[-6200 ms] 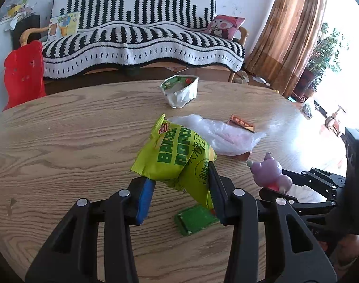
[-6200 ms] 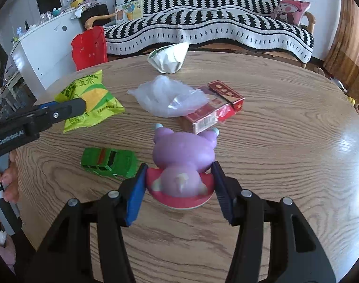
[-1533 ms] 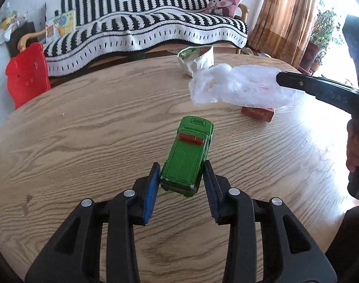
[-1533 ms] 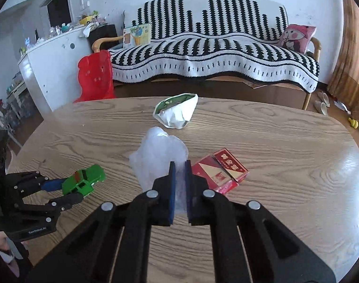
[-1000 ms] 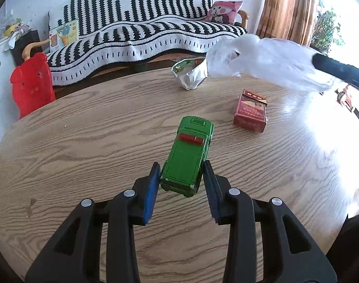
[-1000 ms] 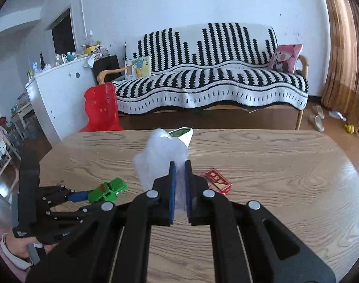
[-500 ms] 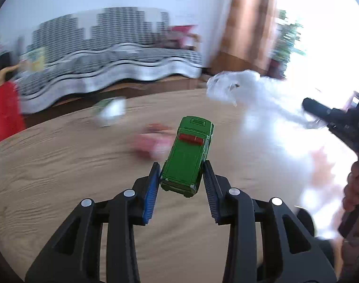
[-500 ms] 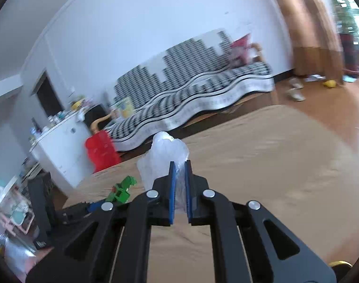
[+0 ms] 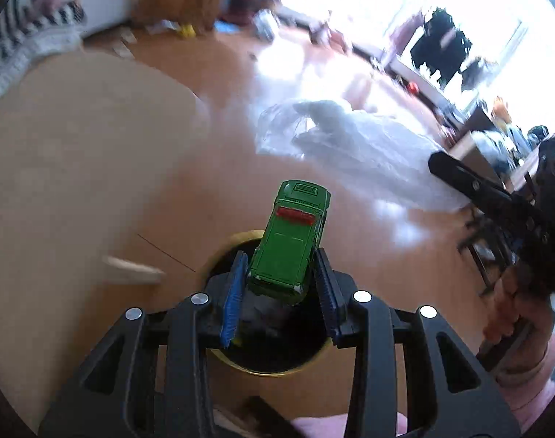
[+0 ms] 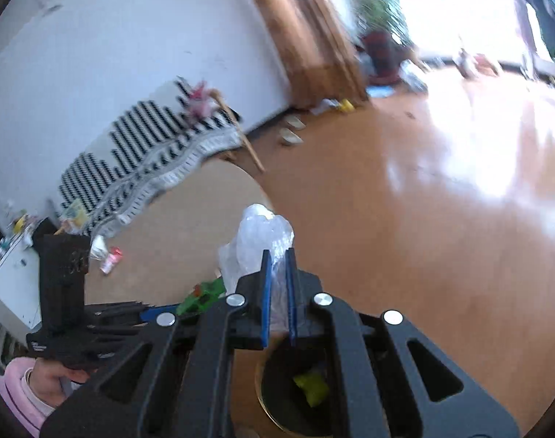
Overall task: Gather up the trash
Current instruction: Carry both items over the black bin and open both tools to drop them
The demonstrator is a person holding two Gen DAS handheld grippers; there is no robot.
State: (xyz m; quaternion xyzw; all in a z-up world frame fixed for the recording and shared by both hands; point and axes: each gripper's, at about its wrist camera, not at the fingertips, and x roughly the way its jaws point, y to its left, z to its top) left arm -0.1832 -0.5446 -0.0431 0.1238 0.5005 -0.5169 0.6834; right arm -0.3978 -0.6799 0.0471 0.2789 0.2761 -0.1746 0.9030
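Observation:
My left gripper (image 9: 281, 280) is shut on a green toy car (image 9: 290, 239) and holds it in the air above a black bin with a gold rim (image 9: 226, 253) on the floor. My right gripper (image 10: 277, 284) is shut on a crumpled clear plastic bag (image 10: 257, 242), also over the bin (image 10: 266, 398); a yellow-green snack bag (image 10: 310, 388) lies inside it. The plastic bag (image 9: 350, 149) and the right gripper's finger (image 9: 470, 182) show at the right of the left wrist view. The left gripper and the car (image 10: 202, 292) show at the lower left of the right wrist view.
The round wooden table (image 10: 175, 226) is to the left, with a red packet (image 10: 111, 258) and a silver wrapper (image 10: 97, 246) on it. A striped sofa (image 10: 142, 160) stands behind. Wood floor (image 10: 423, 219) spreads to the right, brightly lit.
Both grippers have swung right, away from the table and out over the floor bin, still holding the car and the plastic bag. The views are motion-blurred.

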